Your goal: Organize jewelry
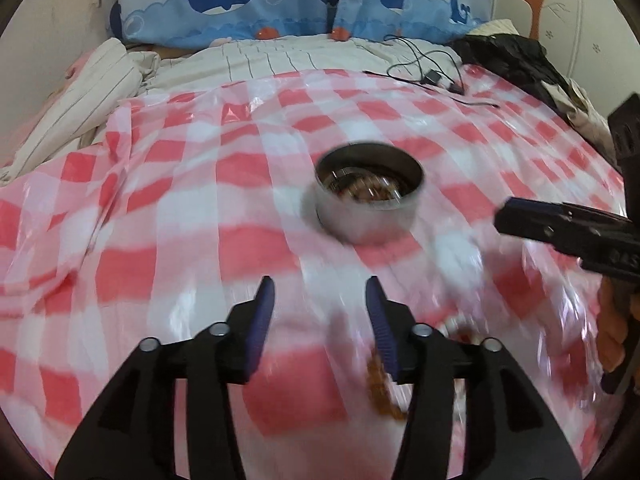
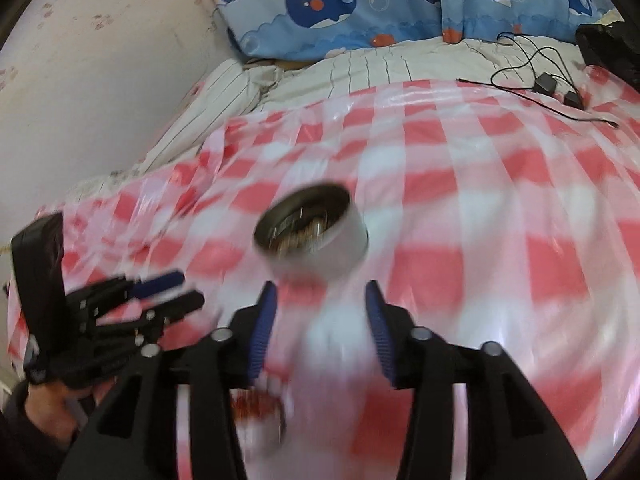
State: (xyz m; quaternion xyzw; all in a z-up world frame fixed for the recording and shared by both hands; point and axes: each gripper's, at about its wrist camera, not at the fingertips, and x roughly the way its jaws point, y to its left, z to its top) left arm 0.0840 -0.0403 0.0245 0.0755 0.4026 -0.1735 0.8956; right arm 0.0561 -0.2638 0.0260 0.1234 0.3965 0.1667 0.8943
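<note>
Tin (image 1: 370, 192): round metal tin, lid off, standing upright on the red-and-white checked sheet (image 1: 180, 208); the landmark for every line below.
Tin contents: blurred jewelry lies inside, with a metallic band and brownish beads showing; single pieces cannot be told apart.
Left claw (image 1: 320, 312): on the near side of the tin, fingers apart, nothing between them; it hangs above the sheet, clear of the tin.
Right claw (image 2: 320, 312): also on the near side of the tin, closer to it, fingers apart and empty; in the left wrist view it (image 1: 516, 216) comes in from the right of the tin.
Brown bead string (image 1: 380, 384): on the sheet nearer than the tin, partly hidden behind the left claw's right finger; blurred.
Second jewelry cluster (image 2: 260, 408): reddish-brown and white pieces on the sheet, near side of the tin, under the right claw's left finger; too smeared to name.
Black cable (image 1: 428, 68): with small adapters, on the sheet far beyond the tin, to its right.
Whale-print pillow (image 1: 280, 4): against the wall, far behind the tin.
Striped bedding (image 1: 100, 92): bunched beyond the tin and to its left.
Bed: carries the sheet and all of this.
</note>
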